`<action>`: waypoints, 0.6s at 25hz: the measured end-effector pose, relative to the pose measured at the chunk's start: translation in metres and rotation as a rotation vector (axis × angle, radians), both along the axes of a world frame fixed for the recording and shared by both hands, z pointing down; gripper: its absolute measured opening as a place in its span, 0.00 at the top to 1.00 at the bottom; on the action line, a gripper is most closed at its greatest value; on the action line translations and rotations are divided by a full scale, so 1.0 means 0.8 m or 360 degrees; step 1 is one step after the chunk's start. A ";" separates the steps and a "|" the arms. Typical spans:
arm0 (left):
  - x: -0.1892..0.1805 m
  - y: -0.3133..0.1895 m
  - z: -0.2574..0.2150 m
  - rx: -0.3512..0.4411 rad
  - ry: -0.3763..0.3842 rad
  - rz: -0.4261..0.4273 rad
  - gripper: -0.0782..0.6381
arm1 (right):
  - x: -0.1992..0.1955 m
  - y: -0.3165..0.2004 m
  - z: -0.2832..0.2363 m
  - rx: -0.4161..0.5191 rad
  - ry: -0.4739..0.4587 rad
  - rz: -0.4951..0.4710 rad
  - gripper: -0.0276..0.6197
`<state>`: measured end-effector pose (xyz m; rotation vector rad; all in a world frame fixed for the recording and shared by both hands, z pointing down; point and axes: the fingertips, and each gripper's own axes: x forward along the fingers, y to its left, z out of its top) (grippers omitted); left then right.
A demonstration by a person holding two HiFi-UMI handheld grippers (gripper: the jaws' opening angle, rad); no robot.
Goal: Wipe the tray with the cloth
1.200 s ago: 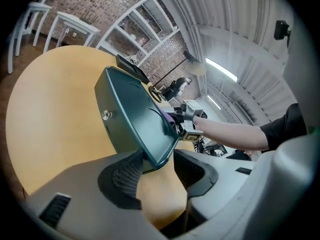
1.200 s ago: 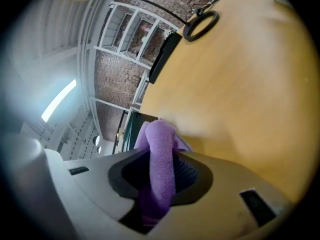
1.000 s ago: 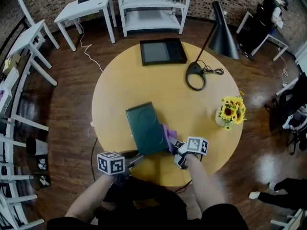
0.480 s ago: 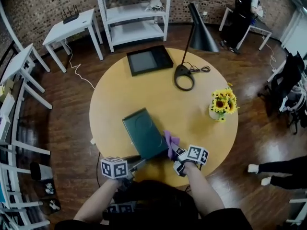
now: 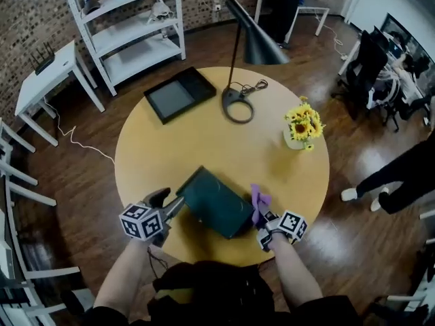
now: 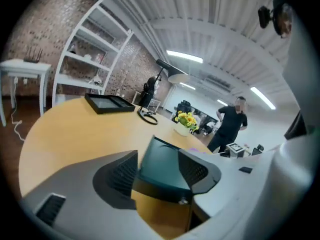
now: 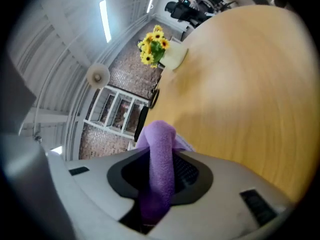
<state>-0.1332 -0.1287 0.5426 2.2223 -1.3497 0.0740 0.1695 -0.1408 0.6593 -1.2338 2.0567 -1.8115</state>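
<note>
**A:** What room and surface does the head view show?

**B:** A round wooden table [image 5: 204,138] stands on dark wood flooring [image 5: 81,182], with a brick wall [image 5: 27,12] behind. A white shelf unit [image 5: 129,26] and a white side table [image 5: 51,73] stand at the far left. A person's legs [image 5: 391,175] cross the right edge.

**A:** What sits on the table?

**B:** A black tray [image 5: 178,95] lies at the far side. Near it are a black lamp [image 5: 255,43] with a ring base and sunflowers in a vase [image 5: 299,124]. Nearest the wearer, the green tray [image 5: 216,201] lies diagonally. The left tongs [image 5: 170,204] sit at its left corner. The right tongs [image 5: 264,217] hold a purple cloth [image 5: 259,200] just beside its right edge.

**A:** And the left gripper view?

**B:** The jaws stand apart and have just been opening. The green tray's corner fills the gap between them, and the pads do not appear to press on it. Beyond are the black tray, the lamp, the flowers and a standing person [image 6: 232,126] under strip lights [image 6: 185,57].

**A:** The right gripper view?

**B:** The jaws are clamped on the cloth. It rises between the pads as a folded roll and blocks the middle of the view. Bare table wood and the flowers lie beyond.

**A:** What differs from a second ago?

**B:** The head camera has swung, so the whole scene looks turned. The left tongs have moved along the tray's left side, away from its near end. The two tongs now sit further apart.
</note>
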 end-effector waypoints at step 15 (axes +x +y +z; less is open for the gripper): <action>0.067 -0.069 0.089 -0.0300 -0.0020 0.0629 0.46 | 0.000 0.050 -0.008 -0.0051 -0.0371 0.0967 0.79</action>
